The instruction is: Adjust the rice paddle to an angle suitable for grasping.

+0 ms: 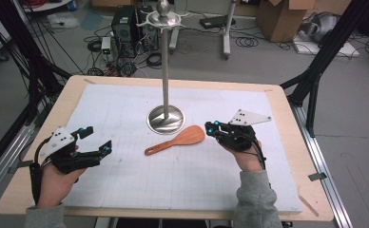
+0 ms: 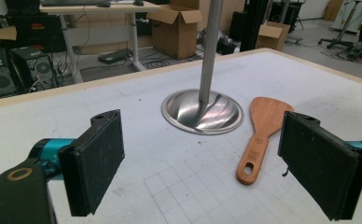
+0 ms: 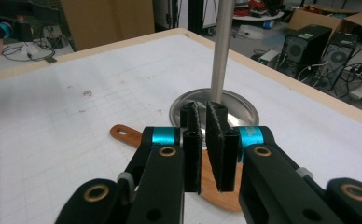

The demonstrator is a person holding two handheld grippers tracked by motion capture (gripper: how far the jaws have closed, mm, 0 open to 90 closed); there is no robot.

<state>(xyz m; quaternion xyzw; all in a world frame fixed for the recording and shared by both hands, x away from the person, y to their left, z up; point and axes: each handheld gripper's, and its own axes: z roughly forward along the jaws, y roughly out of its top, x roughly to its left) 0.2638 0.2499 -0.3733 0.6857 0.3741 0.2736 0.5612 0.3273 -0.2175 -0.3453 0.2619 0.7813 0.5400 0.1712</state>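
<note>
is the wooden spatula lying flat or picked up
Lying flat on the white mat: the wooden spatula rests beside the stand's base, no jaws gripping it.

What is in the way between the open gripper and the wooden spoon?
Nothing visible. The left gripper has its jaws wide apart, and bare white mat lies between it and the wooden spoon. The metal stand sits beside the spoon, off to one side of that path.
</note>
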